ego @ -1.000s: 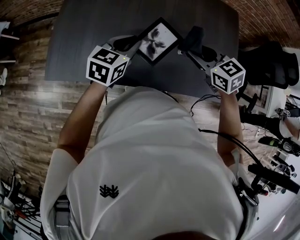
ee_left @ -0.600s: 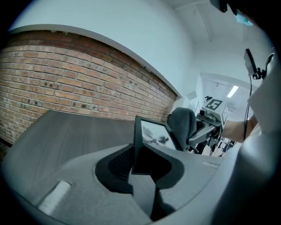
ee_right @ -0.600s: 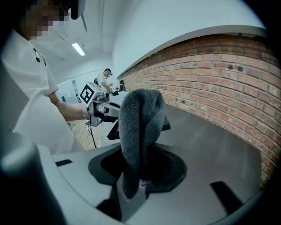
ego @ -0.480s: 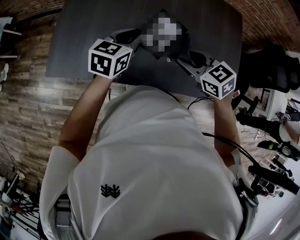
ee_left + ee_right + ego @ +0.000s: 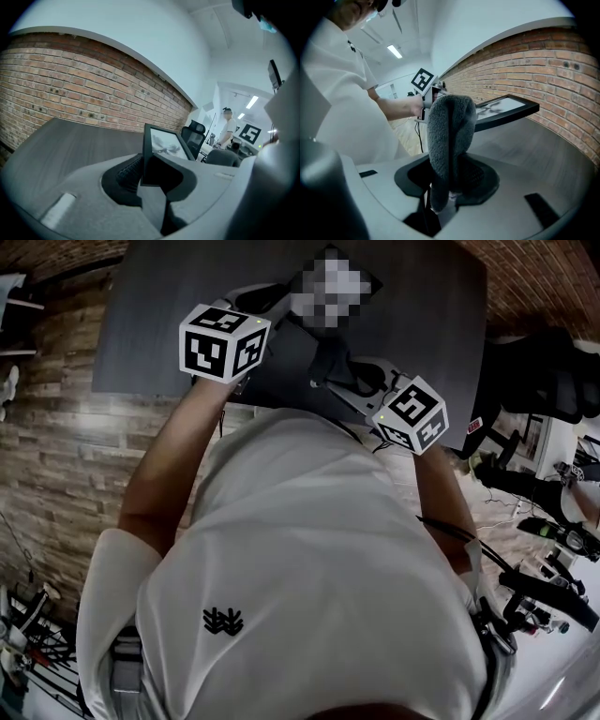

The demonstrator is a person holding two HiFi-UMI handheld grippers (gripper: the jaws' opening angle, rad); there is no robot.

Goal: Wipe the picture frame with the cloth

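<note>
The left gripper [image 5: 151, 171] is clamped on the lower edge of the picture frame [image 5: 165, 144]. It holds the frame tilted above the dark tabletop [image 5: 159, 306], at the upper centre of the head view. The right gripper [image 5: 450, 174] is closed on a folded grey cloth [image 5: 447, 126], which stands up out of its jaws in a thick wad.

In the head view the cloth sits just below the frame, toward the frame's near edge. It seems to be off the glass, though the dark picture makes it hard to say whether its tip brushes the rim. I judge this a point between strokes in the wiping step.

The next move calls for bringing the wad up onto the frame's face and drawing it across. Meanwhile the left gripper must keep its thin edge hold steady against the push. No container shows in any view.
</note>
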